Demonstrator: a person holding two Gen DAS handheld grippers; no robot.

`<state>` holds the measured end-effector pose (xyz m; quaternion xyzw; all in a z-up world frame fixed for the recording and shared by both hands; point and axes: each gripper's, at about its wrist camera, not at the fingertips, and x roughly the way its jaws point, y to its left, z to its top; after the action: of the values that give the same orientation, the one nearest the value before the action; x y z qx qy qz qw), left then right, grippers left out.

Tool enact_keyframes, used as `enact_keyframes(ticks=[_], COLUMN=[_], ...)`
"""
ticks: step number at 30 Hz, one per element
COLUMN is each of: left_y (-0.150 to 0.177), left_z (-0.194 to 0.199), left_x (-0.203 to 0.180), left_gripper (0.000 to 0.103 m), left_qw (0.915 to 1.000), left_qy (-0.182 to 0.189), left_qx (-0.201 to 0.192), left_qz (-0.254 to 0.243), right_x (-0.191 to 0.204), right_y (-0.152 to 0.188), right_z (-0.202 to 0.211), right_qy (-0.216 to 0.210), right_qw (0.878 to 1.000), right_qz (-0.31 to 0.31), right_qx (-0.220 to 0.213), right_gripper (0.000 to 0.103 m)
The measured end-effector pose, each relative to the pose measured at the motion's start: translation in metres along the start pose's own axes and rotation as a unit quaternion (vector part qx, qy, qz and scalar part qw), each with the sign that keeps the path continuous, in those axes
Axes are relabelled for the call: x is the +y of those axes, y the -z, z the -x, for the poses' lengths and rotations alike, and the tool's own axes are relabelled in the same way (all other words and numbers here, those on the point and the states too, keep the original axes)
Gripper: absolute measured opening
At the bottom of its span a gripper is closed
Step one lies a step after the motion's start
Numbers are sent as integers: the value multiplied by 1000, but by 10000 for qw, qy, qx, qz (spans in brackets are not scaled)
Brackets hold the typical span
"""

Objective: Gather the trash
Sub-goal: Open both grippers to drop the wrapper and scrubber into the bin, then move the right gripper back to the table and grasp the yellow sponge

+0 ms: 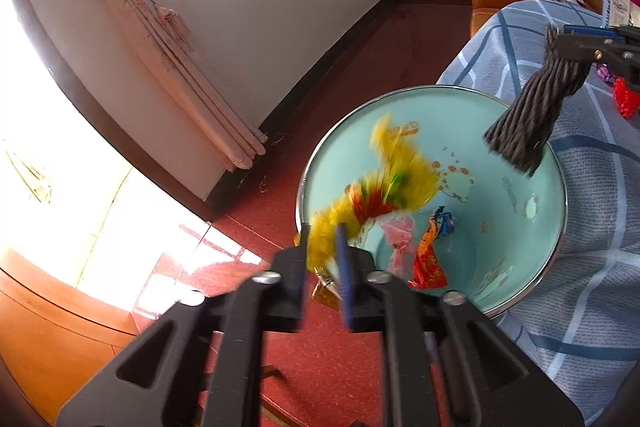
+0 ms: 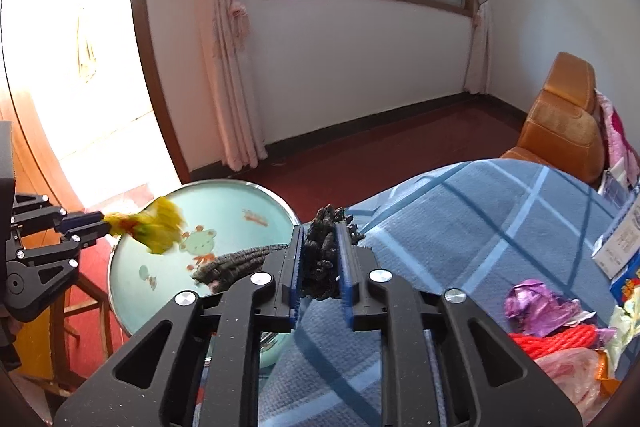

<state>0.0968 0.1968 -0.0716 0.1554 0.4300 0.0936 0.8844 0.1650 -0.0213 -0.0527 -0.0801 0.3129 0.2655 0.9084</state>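
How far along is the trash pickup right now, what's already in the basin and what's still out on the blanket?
Partly done. Three wrappers already lie in the blue basin. In hand: the left gripper holds a yellow wrapper over the basin, and the right gripper grips a dark rope bundle at its rim. Left: a purple wrapper, red cord, a pink bag and a box on the blanket.
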Motion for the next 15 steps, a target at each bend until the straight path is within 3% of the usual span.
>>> enact_keyframes(ticks=[2, 3, 8, 15], left_y=[0, 0, 0, 5], left_z=[2, 3, 3, 6], left_x=[0, 0, -1, -13], left_gripper=[47, 48, 55, 56], left_qw=[10000, 10000, 9999, 9997], left_qy=[18, 35, 84, 222], left_qx=[-55, -76, -90, -98], left_qz=[27, 34, 84, 53], right_x=[1, 1, -1, -17], right_y=[2, 3, 7, 16], right_z=[-3, -3, -3, 25], right_qy=[-55, -59, -45, 283], right_qw=[10000, 10000, 9999, 9992], right_qz=[-9, -20, -92, -267], right_qx=[55, 63, 100, 7], right_gripper=[41, 43, 45, 47])
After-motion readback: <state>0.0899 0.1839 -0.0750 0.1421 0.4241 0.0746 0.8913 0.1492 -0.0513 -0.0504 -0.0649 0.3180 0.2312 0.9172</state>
